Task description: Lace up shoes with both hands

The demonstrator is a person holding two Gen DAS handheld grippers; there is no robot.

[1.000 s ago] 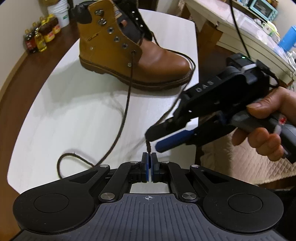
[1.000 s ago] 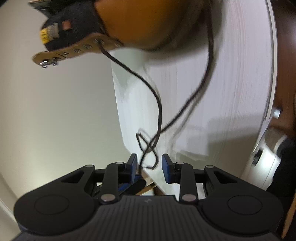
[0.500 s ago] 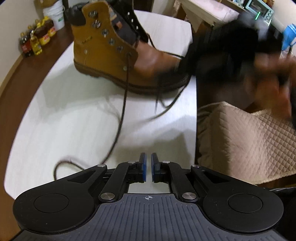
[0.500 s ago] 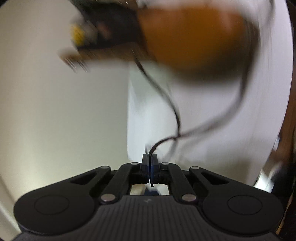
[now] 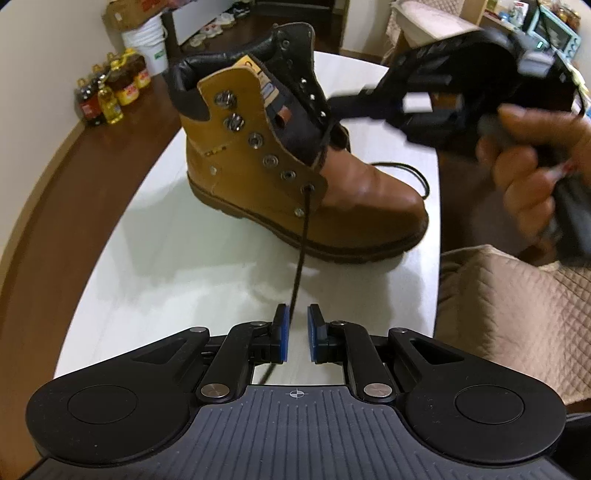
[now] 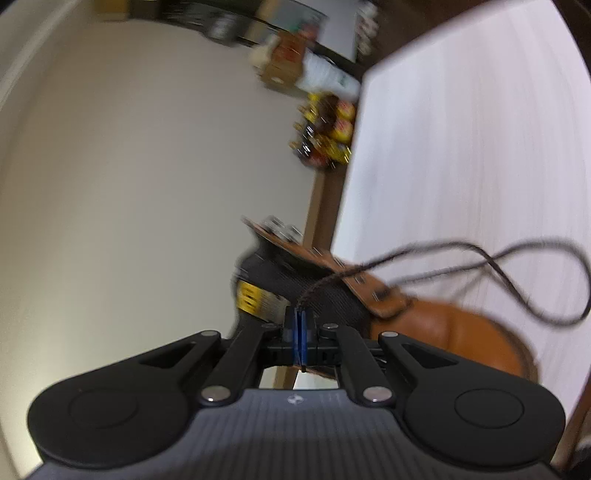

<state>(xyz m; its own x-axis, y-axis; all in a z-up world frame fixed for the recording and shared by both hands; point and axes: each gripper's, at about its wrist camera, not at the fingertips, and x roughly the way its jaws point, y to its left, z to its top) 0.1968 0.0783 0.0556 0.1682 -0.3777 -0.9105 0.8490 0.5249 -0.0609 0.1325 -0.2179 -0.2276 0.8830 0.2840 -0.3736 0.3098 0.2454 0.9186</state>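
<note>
Hard to read: your right wrist view is smeared by motion, so the bottles and boxes along the wall are only colour patches there. In the left wrist view your right gripper point(image 5: 354, 105) and right hand point(image 5: 539, 166) are blurred too, and its fingertips cannot be made out against the boot's tongue. The lace's point(image 5: 299, 254) near end drops out of sight under the left gripper's body.

Containers: a white bucket point(image 5: 146, 46) and a cardboard box point(image 5: 129, 11) stand on the floor by the wall; contents not visible. Oil bottles point(image 5: 110, 96) cluster beside them, filled with yellow and dark liquid.

Grippers: your left gripper point(image 5: 295, 338) has just been opening; its blue pads stand apart with the lace running between them, close to the left pad, not pinched. Your right gripper point(image 6: 300, 339) has its pads pressed together, pinching the lace end point(image 6: 314, 291), which leads away in a loop over the white surface point(image 6: 461, 147).

Task thing: the tan work boot point(image 5: 295, 173) stands upright on the white surface point(image 5: 177, 258), toe toward your right. One lace strand exits the lowest eyelet point(image 5: 308, 188) and runs straight down to your left gripper.
</note>
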